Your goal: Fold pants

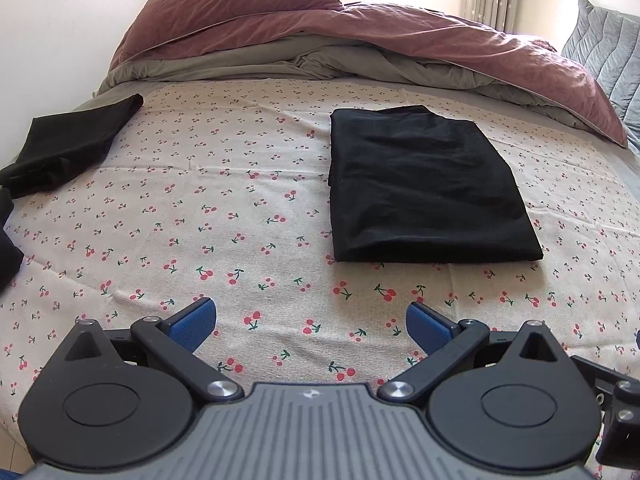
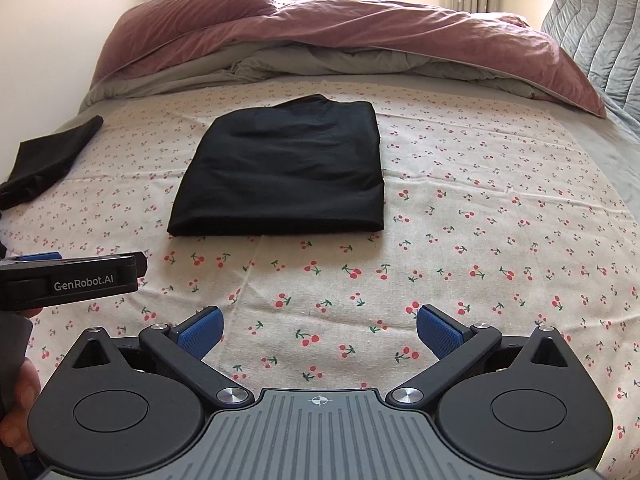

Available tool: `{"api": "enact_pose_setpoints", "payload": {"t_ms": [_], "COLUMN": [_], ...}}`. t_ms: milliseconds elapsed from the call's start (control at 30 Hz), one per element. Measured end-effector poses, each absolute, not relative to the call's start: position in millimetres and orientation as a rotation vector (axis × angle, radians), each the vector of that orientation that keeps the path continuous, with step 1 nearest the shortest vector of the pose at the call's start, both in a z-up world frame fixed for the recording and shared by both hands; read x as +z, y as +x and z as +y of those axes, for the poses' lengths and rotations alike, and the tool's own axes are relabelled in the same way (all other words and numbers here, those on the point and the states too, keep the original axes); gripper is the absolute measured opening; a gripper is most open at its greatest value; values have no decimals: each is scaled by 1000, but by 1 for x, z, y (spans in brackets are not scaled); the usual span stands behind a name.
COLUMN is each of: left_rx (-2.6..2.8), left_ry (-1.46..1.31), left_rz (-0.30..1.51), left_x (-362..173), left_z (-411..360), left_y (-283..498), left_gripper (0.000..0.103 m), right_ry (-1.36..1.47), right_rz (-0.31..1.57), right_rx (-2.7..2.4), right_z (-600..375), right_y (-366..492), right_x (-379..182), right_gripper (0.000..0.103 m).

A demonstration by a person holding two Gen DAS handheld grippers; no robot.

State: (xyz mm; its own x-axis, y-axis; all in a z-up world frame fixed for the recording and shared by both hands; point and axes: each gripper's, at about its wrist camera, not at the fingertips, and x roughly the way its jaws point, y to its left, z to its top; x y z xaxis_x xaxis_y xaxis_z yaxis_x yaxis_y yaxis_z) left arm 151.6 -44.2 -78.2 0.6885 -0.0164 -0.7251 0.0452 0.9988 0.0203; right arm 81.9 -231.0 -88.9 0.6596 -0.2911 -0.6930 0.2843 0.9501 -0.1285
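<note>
We can read one text only: "GenRobot.AI", in pale letters on the flat side of the black plastic body of the left gripper (image 2: 40,258), which enters the right wrist view from the near left edge. On the ribbed grey plate at the near edge of the right gripper (image 2: 319,330) we see a small white crosshair sign, with no letters. The matching plate of the left wrist view bears only a faint, unreadable mark.
</note>
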Motion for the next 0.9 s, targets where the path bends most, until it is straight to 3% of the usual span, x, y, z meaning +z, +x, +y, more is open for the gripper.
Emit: {"api": "enact_pose_setpoints", "payload": {"t_ms": [900], "left_rx": [-48], "left_ry": [66], "left_rz": [836], "left_x": [-87], "left_z": [-53], "left_y": [152], "left_gripper": [103], "right_ry": [-12], "right_rz": [796], "right_rx": [-345], "right_z": [-231], "right_y": [84], "right_x": [-91], "right_gripper": [103]}}
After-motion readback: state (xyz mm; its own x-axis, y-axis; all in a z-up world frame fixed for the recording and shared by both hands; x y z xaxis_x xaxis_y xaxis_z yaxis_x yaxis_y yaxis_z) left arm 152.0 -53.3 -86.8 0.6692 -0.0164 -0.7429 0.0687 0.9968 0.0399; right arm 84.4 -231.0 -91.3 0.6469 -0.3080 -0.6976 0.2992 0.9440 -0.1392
